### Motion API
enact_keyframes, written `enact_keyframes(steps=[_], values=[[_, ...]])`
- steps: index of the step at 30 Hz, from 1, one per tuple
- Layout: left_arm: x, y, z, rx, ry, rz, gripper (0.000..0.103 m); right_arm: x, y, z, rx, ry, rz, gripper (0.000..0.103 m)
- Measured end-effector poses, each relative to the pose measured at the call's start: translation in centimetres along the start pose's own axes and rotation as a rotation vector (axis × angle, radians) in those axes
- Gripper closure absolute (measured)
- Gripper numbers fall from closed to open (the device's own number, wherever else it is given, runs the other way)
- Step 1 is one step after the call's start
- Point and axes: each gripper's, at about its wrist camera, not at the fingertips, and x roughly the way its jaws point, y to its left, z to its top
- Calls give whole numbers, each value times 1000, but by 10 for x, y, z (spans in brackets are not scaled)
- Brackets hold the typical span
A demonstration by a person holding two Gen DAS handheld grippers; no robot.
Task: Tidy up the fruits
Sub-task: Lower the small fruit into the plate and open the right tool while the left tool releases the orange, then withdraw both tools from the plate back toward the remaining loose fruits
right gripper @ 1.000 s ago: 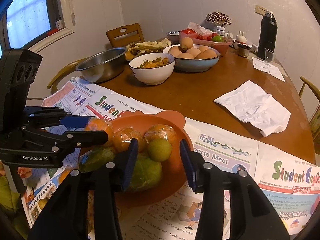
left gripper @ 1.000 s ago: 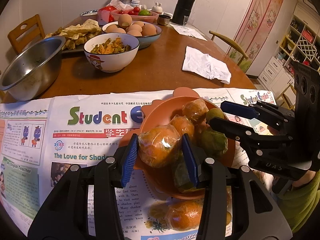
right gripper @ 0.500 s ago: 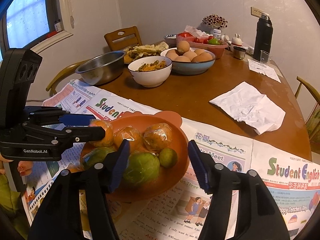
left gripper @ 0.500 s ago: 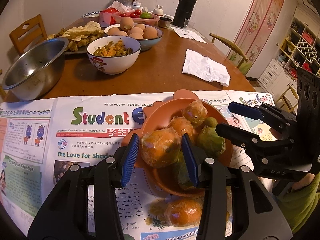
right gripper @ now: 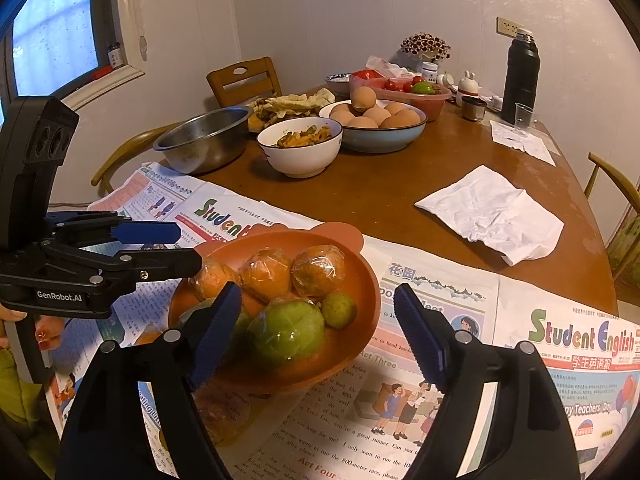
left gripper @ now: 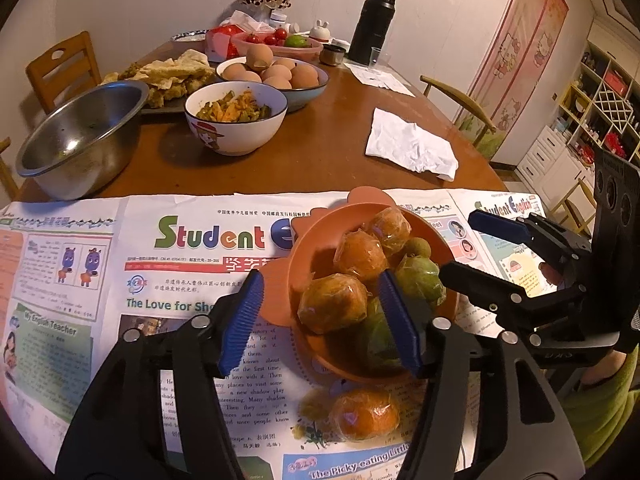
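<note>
An orange bowl (left gripper: pixel 304 240) (right gripper: pixel 360 280) stands on newspaper and holds several plastic-wrapped oranges and green fruits. My left gripper (left gripper: pixel 320 320) (right gripper: pixel 186 246) hangs over the bowl's near-left side. Its jaws are opening, and a wrapped orange (left gripper: pixel 332 308) rests in the bowl between them, clear of both pads. My right gripper (right gripper: pixel 320 332) (left gripper: pixel 460 244) comes in from the bowl's other side, its jaws also opening. A large green fruit (right gripper: pixel 286 334) lies in the bowl between them, untouched. Another wrapped orange (left gripper: pixel 366 414) sits on the paper in front of the bowl.
Newspaper (left gripper: pixel 180 240) covers the near part of the wooden table. Behind it are a steel bowl (left gripper: pixel 80 140), a white bowl of food (left gripper: pixel 236 120), a bowl of eggs (left gripper: pixel 276 76), a crumpled napkin (left gripper: pixel 412 152) and a black thermos (left gripper: pixel 372 24). Chairs ring the table.
Both grippers' jaws have spread apart. The left one has let go of the wrapped orange, the right one of the green fruit, and both fruits now lie in the bowl.
</note>
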Motion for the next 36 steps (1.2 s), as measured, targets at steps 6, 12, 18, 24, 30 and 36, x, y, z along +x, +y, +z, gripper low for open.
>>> enact_keyframes(steps=[6, 12, 18, 24, 30, 36], values=[[-5, 1, -1, -6, -10, 3, 42, -4, 2, -1, 0, -7, -11, 18], [-10, 2, -1, -12, -26, 11, 33, -8, 3, -2, 3, -11, -17, 14], [-20, 2, -2, -21, -45, 22, 19, -16, 4, -3, 4, -24, -26, 10], [-29, 1, -4, -31, -62, 32, 10, -23, 7, -4, 1, -35, -31, 8], [-38, 4, -6, -47, -81, 47, 10, -29, 12, -4, -9, -45, -34, 7], [-48, 9, -13, -67, -93, 52, 10, -36, 15, -6, -8, -54, -43, 7]])
